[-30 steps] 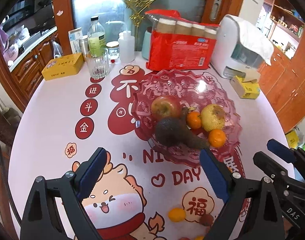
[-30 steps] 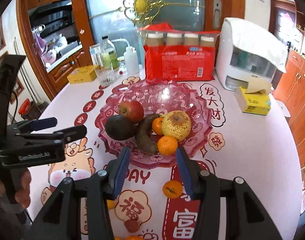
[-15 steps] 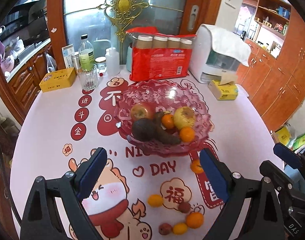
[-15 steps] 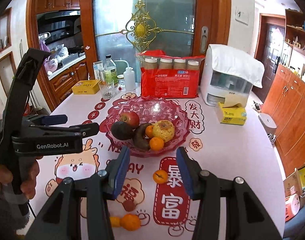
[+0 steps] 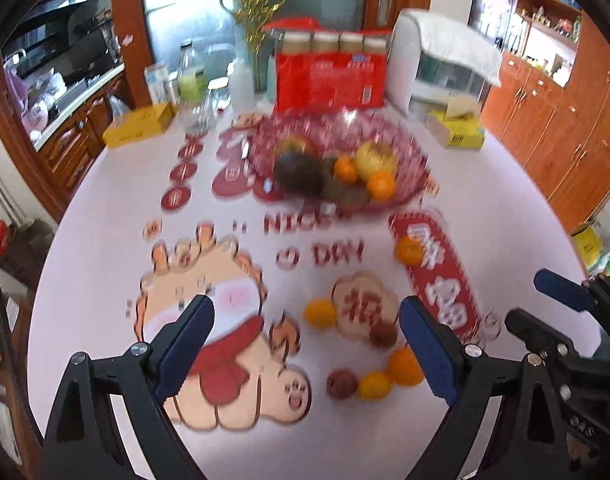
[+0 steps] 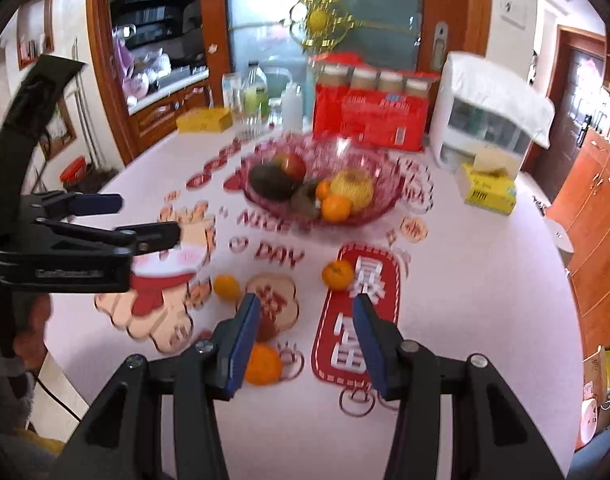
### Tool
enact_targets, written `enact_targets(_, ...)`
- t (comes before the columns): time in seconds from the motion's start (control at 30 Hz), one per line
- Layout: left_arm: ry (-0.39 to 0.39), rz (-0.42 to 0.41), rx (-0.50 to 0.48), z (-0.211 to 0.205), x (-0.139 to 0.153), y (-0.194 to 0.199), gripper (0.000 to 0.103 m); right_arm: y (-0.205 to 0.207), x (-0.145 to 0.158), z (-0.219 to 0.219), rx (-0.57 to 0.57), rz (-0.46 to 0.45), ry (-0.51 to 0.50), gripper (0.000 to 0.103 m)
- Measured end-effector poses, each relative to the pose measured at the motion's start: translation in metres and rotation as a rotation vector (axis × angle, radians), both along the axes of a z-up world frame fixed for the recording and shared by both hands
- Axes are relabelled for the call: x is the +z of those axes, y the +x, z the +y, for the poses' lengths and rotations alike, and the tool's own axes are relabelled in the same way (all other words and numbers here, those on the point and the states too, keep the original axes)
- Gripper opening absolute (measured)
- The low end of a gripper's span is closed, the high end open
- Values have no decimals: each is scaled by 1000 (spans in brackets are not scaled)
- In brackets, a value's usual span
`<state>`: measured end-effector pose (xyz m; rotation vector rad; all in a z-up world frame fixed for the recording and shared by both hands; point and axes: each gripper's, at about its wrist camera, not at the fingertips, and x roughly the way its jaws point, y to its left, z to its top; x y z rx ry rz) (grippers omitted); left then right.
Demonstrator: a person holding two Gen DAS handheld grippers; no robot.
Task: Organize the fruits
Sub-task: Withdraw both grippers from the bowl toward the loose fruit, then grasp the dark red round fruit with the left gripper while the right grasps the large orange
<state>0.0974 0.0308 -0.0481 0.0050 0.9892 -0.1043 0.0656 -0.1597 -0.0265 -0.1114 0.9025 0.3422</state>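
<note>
A pink glass fruit bowl (image 5: pixel 409 148) (image 6: pixel 385 168) holds an apple, an avocado, a yellow pear and oranges. Loose fruit lies on the table in front of it: an orange (image 5: pixel 409 250) (image 6: pixel 337 274), a yellow citrus (image 5: pixel 320 313) (image 6: pixel 226 287), and a cluster of an orange (image 5: pixel 404 366) (image 6: pixel 263 364), a yellow fruit (image 5: pixel 375 385) and two small brown fruits (image 5: pixel 342 385). My left gripper (image 5: pixel 305 344) is open and empty, above the near table. My right gripper (image 6: pixel 305 340) is open and empty, over the cluster.
At the back stand a red pack of jars (image 5: pixel 331 68), a white appliance (image 5: pixel 437 64), a yellow tissue box (image 5: pixel 459 130), a yellow tin (image 5: pixel 139 126), bottles and a glass (image 5: pixel 197 116). Wooden cabinets (image 5: pixel 553 120) line the right side.
Both grippers have pulled back from the bowl toward the near table edge. The loose fruits now show closer. Both stay open and empty.
</note>
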Motion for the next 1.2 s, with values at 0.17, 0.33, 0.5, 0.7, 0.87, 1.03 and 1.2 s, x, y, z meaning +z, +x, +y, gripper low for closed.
enact_targets(0.17,-4,95,7,5,-45,-25,93,-4,-55,5,46,143,0,49)
enact_targets(0.33,-25,131,-31,1,-77,-41,93,-9,-85,15,92,201,12,49)
enact_targets(0.5,-67,164,-55,-3,-97,-36,70,-2,-107,24,136,254,24,49)
enact_targets(0.7,-119,194,-36,-3,-111,-25,60,10,-118,30,169,279,72,49)
enact_targets(0.87,-129,207,-42,-4,-115,-18,60,12,-122,37,206,270,55,47)
enact_targets(1.03,-124,222,-37,-5,-122,-15,54,15,-123,25,179,281,75,43)
enact_targets(1.2,-132,221,-17,-4,-124,-11,54,13,-122,18,165,275,65,43)
